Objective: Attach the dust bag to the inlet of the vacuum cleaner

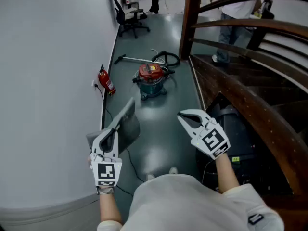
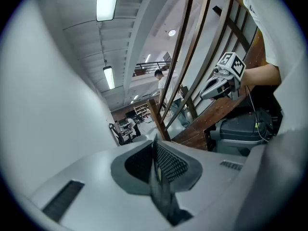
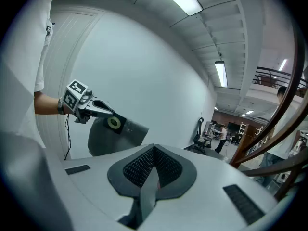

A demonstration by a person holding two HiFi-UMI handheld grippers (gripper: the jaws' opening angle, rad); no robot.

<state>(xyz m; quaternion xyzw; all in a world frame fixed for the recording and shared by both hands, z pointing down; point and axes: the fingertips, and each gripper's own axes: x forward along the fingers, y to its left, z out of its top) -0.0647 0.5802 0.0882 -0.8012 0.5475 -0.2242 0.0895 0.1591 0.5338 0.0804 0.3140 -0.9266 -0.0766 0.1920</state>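
**No lettering legible on the stairwell floor**

Black-and-white square patterns, without letters or digits, are borne on the marker cubes of the left gripper (image 1: 116, 128) and the right gripper (image 1: 181, 115). A pale label (image 1: 153, 69) is seen on the top of the vacuum cleaner (image 1: 152, 83), at the middle of its red lid, but is too small to be read. The same holds for a yellow tag (image 1: 236, 159) near the lower edge of the black case (image 1: 238, 129) and for the fire extinguisher (image 1: 107, 83). No print can be made out on the dust bag (image 1: 127, 127).
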